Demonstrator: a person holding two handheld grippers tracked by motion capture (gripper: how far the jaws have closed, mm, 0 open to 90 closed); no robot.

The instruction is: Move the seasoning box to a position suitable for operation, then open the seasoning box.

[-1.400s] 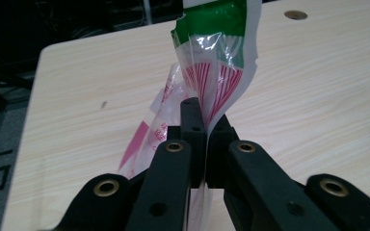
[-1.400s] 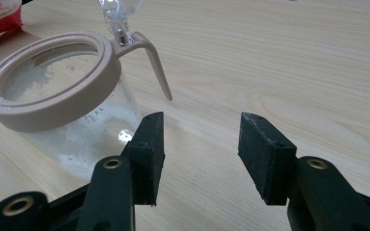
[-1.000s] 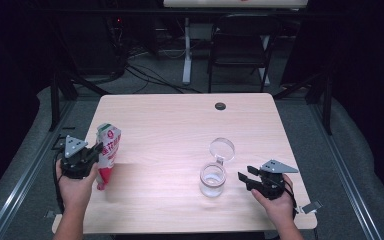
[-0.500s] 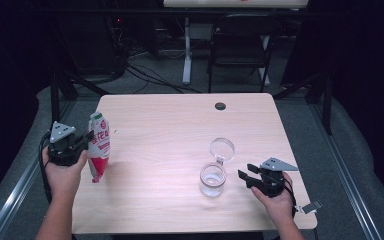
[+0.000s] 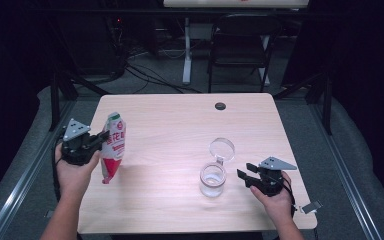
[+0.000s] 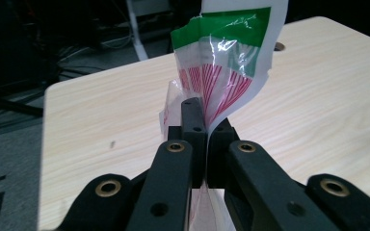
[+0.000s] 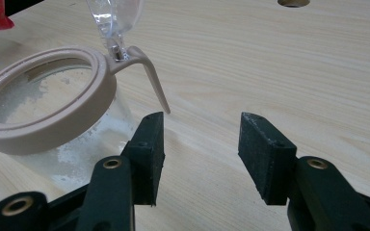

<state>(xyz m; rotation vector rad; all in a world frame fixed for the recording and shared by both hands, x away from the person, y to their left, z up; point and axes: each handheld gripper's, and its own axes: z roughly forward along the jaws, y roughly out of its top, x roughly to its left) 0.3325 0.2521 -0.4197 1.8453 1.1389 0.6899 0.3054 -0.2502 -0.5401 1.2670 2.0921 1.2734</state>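
- Table (image 5: pixel 180 120): pale wood, rounded corners, a small dark hole (image 5: pixel 220 106) near the far edge.
- Pouch (image 5: pixel 114 146): white plastic, green band at the top, red stripes and red lower part, crinkled and glossy. It hangs off the tabletop at the table's left side, tilted, torn top edge up.
- Jar (image 5: pixel 213 179): clear glass, beige rim, white powdery residue inside. Its clear hinged lid (image 5: pixel 222 148) is flipped open. Stands right of centre, near the front edge.
- Left gripper (image 5: pixel 99 139): jaws clamped tight on the pouch's side.
- Right gripper (image 5: pixel 244 176): jaws apart, nothing between them, just beside the jar, low over the table.
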